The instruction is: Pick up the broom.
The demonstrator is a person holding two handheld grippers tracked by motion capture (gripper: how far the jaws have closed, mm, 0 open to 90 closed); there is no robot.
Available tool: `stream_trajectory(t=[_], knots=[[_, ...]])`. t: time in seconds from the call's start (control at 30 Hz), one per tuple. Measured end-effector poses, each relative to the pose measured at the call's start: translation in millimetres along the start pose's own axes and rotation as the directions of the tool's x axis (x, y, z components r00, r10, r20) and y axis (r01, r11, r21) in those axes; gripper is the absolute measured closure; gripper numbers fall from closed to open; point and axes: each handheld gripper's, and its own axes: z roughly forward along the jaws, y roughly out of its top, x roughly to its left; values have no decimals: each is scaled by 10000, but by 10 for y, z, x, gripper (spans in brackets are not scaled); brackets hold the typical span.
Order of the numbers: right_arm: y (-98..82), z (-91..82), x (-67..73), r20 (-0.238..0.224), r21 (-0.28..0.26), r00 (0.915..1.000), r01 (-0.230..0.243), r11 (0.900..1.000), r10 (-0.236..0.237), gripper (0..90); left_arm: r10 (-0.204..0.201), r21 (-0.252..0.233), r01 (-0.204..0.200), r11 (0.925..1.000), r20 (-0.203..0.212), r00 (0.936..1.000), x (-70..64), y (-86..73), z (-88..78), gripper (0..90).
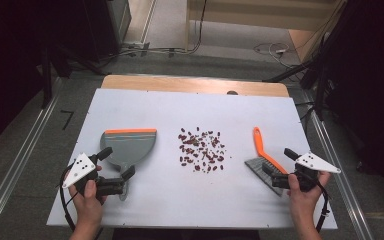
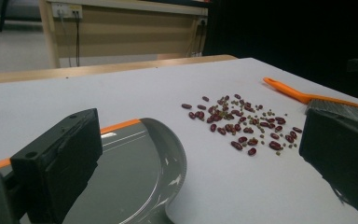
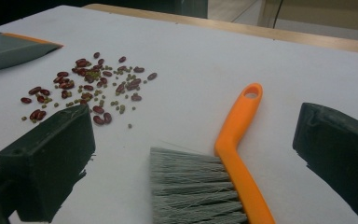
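Left gripper (image 1: 114, 172) low at near-left of table, jaws wide apart, gripping nothing. Right gripper (image 1: 276, 167) low at near-right, jaws likewise spread wide. One hand on each.

Each hand carries a black tool: left tool (image 1: 114, 176), right tool (image 1: 276, 169). Each has a grey-white three-cornered plate on top, dotted with small dark holes, and two blocky black jaws with matte, squared faces and a small round hole in the top. A black cable loops from the rear of each. The forearms are bare, no sleeves.
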Motion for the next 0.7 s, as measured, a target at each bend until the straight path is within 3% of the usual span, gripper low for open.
stream_trajectory(t=[0.3, 0.5, 0.7], knots=[[143, -30, 3, 28, -166, 10000, -47, 9999, 48, 0, 165, 69, -164, 9998, -95, 9998, -36, 11, 47, 0], [328, 26, 16, -78, 26, 9999, 147, 9999, -146, 0, 224, 131, -222, 9997, -139, 9997, -18, 14, 39, 0], [623, 113, 6, 278, 242, 9992, 271, 9993, -278, 0, 203, 128, -201, 9997, -183, 9996, -13, 21, 41, 0]])
